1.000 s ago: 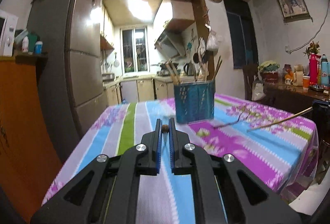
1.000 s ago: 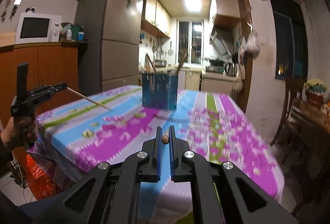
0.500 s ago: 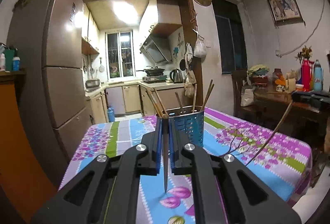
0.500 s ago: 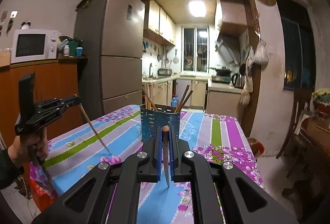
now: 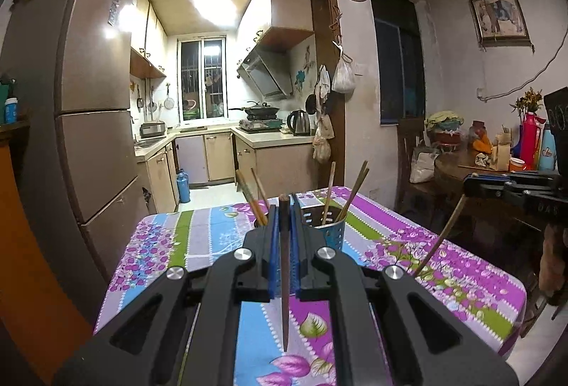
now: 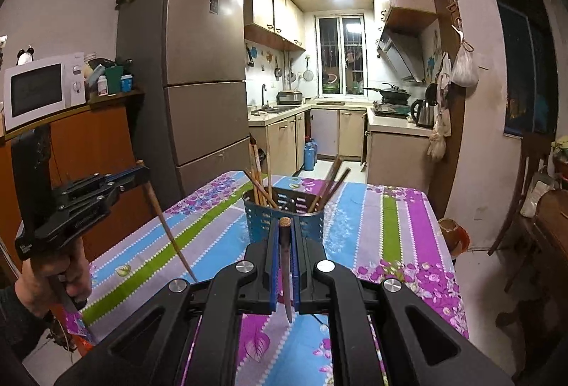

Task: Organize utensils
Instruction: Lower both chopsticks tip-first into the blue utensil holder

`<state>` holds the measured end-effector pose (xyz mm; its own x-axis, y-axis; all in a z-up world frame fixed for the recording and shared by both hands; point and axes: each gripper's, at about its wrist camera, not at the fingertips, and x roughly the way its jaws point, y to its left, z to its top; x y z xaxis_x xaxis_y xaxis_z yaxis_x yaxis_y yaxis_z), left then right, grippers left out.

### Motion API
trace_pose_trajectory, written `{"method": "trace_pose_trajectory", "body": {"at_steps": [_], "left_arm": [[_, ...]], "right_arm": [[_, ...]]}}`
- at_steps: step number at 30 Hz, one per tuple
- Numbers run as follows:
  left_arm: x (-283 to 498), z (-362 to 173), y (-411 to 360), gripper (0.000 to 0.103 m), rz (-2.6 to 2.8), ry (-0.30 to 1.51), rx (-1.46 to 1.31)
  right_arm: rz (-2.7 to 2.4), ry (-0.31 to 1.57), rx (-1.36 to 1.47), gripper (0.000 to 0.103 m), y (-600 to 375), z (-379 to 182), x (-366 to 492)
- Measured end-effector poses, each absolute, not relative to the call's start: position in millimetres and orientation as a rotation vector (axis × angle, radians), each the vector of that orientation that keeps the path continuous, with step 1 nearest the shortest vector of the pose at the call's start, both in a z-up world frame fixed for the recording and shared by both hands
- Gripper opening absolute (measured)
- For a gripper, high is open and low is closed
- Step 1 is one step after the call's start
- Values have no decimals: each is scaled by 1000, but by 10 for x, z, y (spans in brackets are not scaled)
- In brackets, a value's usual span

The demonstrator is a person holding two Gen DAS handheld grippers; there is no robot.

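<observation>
A blue perforated utensil holder (image 5: 332,231) (image 6: 312,226) stands on the floral striped tablecloth (image 5: 198,237) (image 6: 397,229), with several wooden chopsticks leaning in it. My left gripper (image 5: 283,208) is shut on a dark chopstick (image 5: 284,297) that hangs tip-down, just in front of and slightly above the holder. My right gripper (image 6: 284,226) is likewise shut on a dark chopstick (image 6: 287,279) hanging tip-down before the holder. Each gripper shows in the other's view: the left gripper (image 6: 138,174) with its slanting chopstick (image 6: 170,237), and the right gripper (image 5: 472,185) with its chopstick (image 5: 440,240).
A tall fridge (image 6: 202,66) and an orange cabinet (image 6: 96,144) with a microwave (image 6: 39,91) stand left of the table. A dark wooden side table (image 5: 472,169) with bottles and a chair (image 6: 525,194) stand to the right. A person's hand (image 6: 53,279) grips the left tool.
Both grippers have risen and come closer to the holder, which is now seen from above. Both chopsticks swung from pointing forward to hanging steeply tip-down.
</observation>
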<state>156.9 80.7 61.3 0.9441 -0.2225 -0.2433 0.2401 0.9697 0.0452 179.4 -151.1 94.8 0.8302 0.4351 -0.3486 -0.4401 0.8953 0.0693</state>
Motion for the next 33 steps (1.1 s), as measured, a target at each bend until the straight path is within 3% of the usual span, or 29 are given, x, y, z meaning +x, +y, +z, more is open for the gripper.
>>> {"method": "trace_pose_trajectory", "body": {"at_steps": [18,33], "left_arm": [[2031,1261,600,5,-217,232,45],[2296,2053,670,5,-187,100,17]], "right_arm": [[468,365,-42,7,-1270,1799,2332],[463,309,-44,7,-1189,2491,2799]]}}
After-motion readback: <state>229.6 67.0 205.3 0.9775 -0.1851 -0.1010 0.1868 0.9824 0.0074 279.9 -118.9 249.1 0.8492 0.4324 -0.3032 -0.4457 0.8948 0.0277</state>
